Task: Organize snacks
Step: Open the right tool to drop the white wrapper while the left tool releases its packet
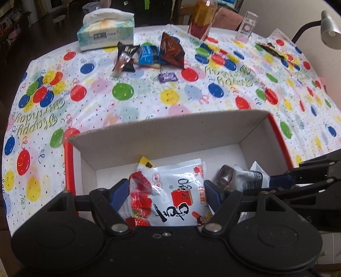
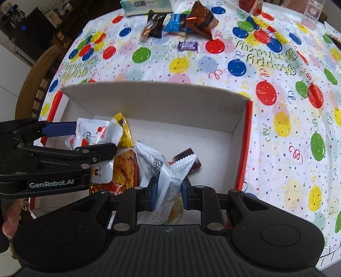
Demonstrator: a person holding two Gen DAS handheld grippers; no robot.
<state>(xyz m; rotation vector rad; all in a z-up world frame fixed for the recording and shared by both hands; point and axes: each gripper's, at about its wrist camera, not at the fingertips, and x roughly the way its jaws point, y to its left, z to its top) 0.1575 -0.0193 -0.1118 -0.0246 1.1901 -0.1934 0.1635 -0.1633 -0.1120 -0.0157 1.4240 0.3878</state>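
Note:
A white cardboard box point(image 1: 170, 125) with red outer sides sits near me on the balloon tablecloth. Over its left part my left gripper point(image 1: 168, 191) is shut on a white and red snack pouch point(image 1: 181, 191); the right wrist view shows that gripper point(image 2: 93, 138) clamping the pouch point(image 2: 96, 132). My right gripper point(image 2: 169, 191) is shut on a silver-white packet point(image 2: 162, 168) above the box floor point(image 2: 213, 149). In the box lie a yellow packet point(image 2: 123, 132), an orange snack bag point(image 2: 124, 168) and a dark brown packet point(image 2: 187, 157). Far off lie black point(image 1: 125, 57), blue point(image 1: 148, 54) and brown point(image 1: 171, 50) packets and a purple candy point(image 1: 168, 76).
A tissue box point(image 1: 106, 32), an orange bottle point(image 1: 202, 19) and a clear plastic stand point(image 1: 247, 25) line the table's far edge. A lamp point(image 1: 329, 29) hangs at the right. A wooden chair back point(image 2: 36, 81) curves along the left edge. A person's hand point(image 2: 10, 219) holds the left gripper.

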